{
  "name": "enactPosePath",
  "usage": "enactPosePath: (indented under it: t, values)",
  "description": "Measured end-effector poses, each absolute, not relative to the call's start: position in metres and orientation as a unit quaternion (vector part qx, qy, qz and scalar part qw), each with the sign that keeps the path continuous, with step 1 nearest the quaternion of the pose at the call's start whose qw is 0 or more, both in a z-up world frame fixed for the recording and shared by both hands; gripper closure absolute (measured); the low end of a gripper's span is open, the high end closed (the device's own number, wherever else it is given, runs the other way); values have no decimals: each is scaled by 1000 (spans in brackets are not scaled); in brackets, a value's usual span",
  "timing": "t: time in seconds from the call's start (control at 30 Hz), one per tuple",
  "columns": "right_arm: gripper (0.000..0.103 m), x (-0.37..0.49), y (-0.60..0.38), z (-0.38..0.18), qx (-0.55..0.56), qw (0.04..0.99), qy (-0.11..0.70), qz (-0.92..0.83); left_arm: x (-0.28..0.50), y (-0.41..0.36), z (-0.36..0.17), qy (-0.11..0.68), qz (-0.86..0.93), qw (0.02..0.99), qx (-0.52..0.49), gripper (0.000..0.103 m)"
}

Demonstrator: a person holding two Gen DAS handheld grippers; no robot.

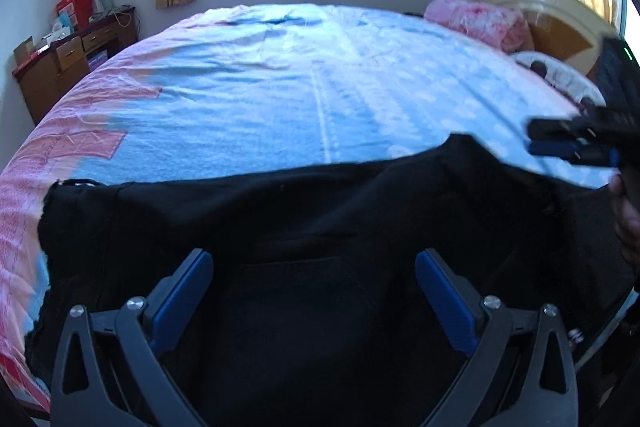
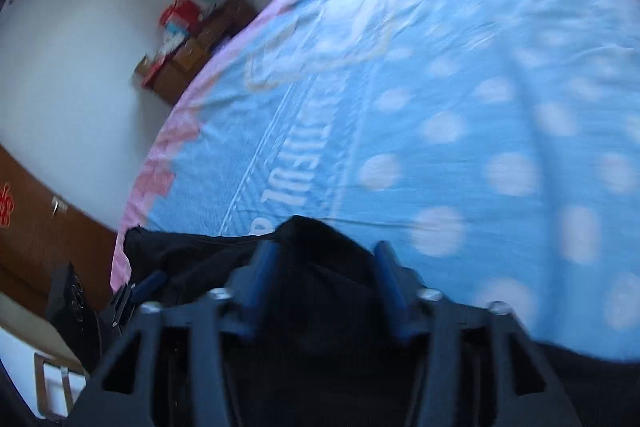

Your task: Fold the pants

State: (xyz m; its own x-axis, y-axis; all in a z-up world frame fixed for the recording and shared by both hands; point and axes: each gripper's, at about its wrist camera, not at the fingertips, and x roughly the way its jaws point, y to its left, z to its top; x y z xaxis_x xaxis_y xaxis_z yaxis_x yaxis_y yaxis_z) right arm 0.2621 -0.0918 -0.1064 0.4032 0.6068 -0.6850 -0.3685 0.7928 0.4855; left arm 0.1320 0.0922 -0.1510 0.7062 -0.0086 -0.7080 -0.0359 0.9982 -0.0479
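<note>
Lying across the near edge of the bed [image 1: 320, 75], the black pants [image 1: 304, 227] are so dark that seams, waistband and legs hardly separate; only a faint pocket outline shows between the left claw's fingers, and the lower cloth runs out of view. The left claw [image 1: 314, 291] stands over that cloth with its blue pads [image 1: 188, 291] wide apart and nothing between them but the fabric lying beneath. Off to its right, the other claw shows partly, cut off at the rim, with a bit of a hand [image 1: 624, 211] under it.

The right wrist view is smeared by blur. The right claw [image 2: 322, 279] has its pads somewhat apart with a hump of the black cloth rising between them; whether they press it I cannot tell. Ahead of that claw spreads the blue dotted bedcover [image 2: 480, 87].

Far beyond the left claw, a wooden dresser [image 1: 68, 63] carries boxes and red bags [image 1: 76, 9], too small to sort. A pink blanket [image 1: 476, 21] sits by the headboard.
</note>
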Motion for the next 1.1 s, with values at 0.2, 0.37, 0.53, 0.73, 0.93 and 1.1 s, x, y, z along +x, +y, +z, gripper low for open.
enactPosePath:
  t: [0.2, 0.37, 0.53, 0.73, 0.93, 1.1]
  values:
    - [48, 205, -212, -93, 187, 858, 426, 217, 123, 67, -144, 370, -26, 928, -24, 0]
    - [49, 196, -304, -127, 267, 852, 428, 142, 133, 55, -153, 390, -38, 919, -38, 0]
    - [48, 174, -318, -108, 289, 852, 402, 168, 118, 54, -138, 370, -44, 928, -28, 0]
    - [48, 94, -309, -91, 174, 875, 435, 120, 104, 68, -143, 374, -26, 927, -23, 0]
    - [48, 78, -306, -134, 150, 857, 480, 111, 99, 75, -151, 387, -21, 921, -28, 0]
    - [48, 72, -307, -110, 160, 872, 449, 112, 87, 89, -135, 365, -6, 931, -24, 0]
